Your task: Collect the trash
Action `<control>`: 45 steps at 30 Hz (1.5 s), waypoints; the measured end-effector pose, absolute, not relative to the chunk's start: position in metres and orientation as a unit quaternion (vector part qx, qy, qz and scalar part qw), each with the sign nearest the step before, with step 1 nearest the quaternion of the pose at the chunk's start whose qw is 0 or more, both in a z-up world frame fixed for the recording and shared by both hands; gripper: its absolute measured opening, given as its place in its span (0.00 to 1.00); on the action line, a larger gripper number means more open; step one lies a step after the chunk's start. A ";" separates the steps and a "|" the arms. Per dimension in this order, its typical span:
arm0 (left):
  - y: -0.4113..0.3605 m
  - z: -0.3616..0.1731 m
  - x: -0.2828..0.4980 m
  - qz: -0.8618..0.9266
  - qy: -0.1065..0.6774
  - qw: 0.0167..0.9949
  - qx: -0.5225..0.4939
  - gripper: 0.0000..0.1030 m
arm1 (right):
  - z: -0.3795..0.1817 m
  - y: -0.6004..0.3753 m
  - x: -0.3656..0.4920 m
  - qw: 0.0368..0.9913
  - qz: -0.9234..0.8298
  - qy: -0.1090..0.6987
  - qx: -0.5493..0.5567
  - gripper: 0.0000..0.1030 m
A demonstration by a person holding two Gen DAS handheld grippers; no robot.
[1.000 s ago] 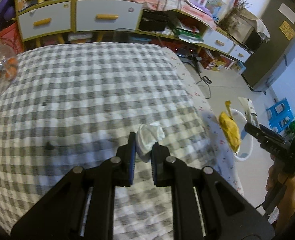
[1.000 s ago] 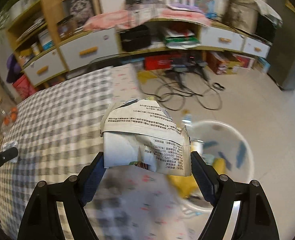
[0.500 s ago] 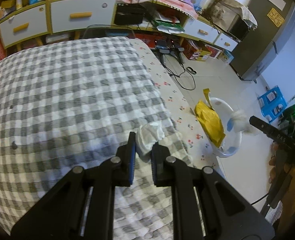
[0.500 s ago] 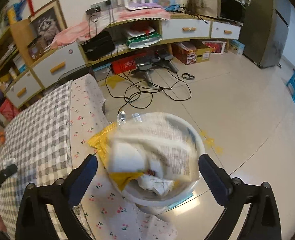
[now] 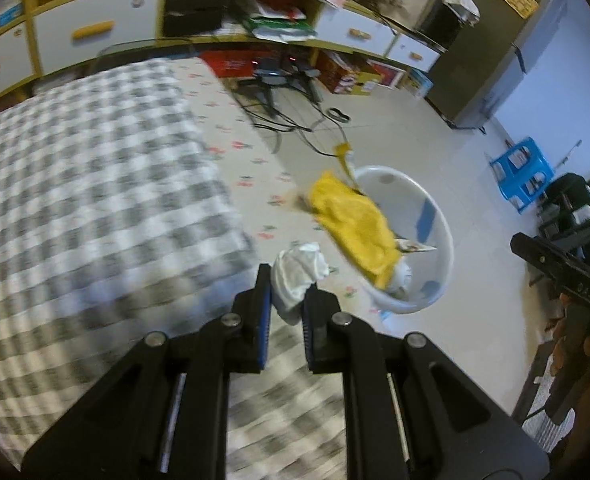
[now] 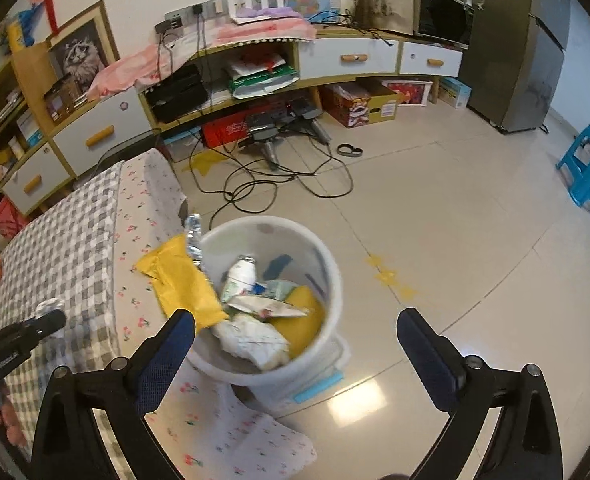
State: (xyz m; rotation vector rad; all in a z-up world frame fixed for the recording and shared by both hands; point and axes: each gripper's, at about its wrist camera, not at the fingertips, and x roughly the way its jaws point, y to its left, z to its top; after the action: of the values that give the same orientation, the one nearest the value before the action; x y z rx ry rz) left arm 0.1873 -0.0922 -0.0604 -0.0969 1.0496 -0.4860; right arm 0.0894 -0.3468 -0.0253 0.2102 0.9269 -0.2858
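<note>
My right tool (image 6: 295, 344) gapes empty above the bin (image 6: 327, 280), wrappers already inside. My left tool (image 5: 286, 300) pinches a crumpled tissue (image 5: 297, 270) over the bed's (image 5: 95, 180) edge; that goes in next.

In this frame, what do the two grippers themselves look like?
Both are black, angular two-finger tools with silver bolts at the joints. The left gripper has blue pads on the inner faces of its fingers. The right gripper has textured dark blue pads. In the left wrist view, the right one carries faint lettering on its finger and a green light behind.
</note>
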 end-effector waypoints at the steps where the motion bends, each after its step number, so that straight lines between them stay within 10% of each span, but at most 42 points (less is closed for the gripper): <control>1: -0.100 -0.061 0.188 -0.234 0.496 0.835 -0.044 0.14 | -0.025 -0.353 0.085 0.879 -0.141 0.444 0.102 0.99; 14: -0.188 -0.061 0.210 -0.298 0.484 0.823 -0.001 0.16 | -0.025 -0.410 0.047 0.873 -0.173 0.440 0.119 0.99; 18: -0.193 -0.060 0.219 -0.282 0.493 0.823 -0.009 0.83 | -0.025 -0.420 0.040 0.872 -0.178 0.439 0.124 0.99; 45: -0.099 -0.023 0.116 -0.203 0.441 0.874 0.028 0.99 | -0.003 -0.329 0.019 0.888 -0.110 0.442 0.067 0.99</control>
State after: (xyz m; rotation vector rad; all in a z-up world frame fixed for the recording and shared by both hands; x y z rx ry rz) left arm 0.1160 -0.0989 -0.0229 0.0595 0.9214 -0.4232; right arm 0.0187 -0.3293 -0.0026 0.1388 0.9183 -0.2281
